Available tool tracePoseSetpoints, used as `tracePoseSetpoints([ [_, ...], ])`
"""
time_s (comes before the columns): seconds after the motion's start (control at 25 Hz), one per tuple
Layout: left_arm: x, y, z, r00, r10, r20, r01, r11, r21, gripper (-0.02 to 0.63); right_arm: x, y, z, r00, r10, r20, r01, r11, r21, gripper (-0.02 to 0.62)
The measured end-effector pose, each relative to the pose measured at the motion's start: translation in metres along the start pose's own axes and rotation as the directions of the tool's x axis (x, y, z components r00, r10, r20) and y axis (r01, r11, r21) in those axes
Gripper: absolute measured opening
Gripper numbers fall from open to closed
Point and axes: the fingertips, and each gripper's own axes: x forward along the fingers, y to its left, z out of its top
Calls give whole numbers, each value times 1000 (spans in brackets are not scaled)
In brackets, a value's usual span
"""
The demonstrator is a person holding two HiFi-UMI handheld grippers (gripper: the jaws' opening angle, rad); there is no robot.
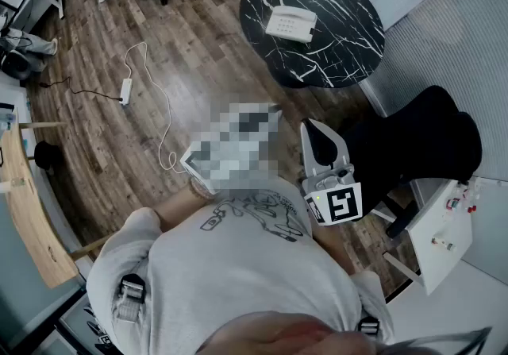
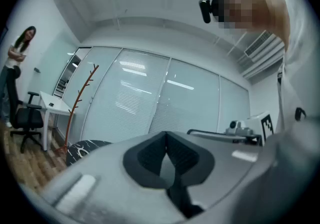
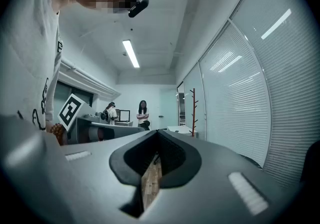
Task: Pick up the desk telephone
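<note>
Marble table (image 1: 349, 44) is carrying the desk telephone (image 1: 290, 24), probably light, slick plastic, best pinched across its base; left gripper (image 2: 167, 143) and right gripper (image 1: 319, 139) are hanging clenched, empty, well apart from that table.

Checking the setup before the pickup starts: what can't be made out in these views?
Desk telephone: keys too small in head view; absent from both gripper views.
Left gripper: mostly under the mosaic patch, head view.
Round table: only an edge shows, behind the gripper's body, left gripper view.
</note>
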Motion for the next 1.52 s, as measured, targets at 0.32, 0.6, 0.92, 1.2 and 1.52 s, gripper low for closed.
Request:
tracePoseSetpoints([
  [0.32,13,-2,1,1000,0,3,0,1000,-1,2,0,-10,2,1000,2,5,-2,1000,3,6],
  [0.6,26,-7,-5,1000,8,-3,-8,1000,1,2,-8,-21,-2,1000,6,-1,-6,1000,7,6],
  [0.92,48,-15,-15,999,39,-9,-39,999,2,2,-22,-47,-7,1000,25,4,-25,999,29,6],
  [1.2,55,-19,-25,997,72,-8,-72,997,-9,2,-29,-57,-17,999,50,-1,-50,997,56,6],
  [1.52,66,7,-36,995,100,-21,-101,995,-16,2,-12,-74,-31,998,54,-17,-53,996,68,6],
])
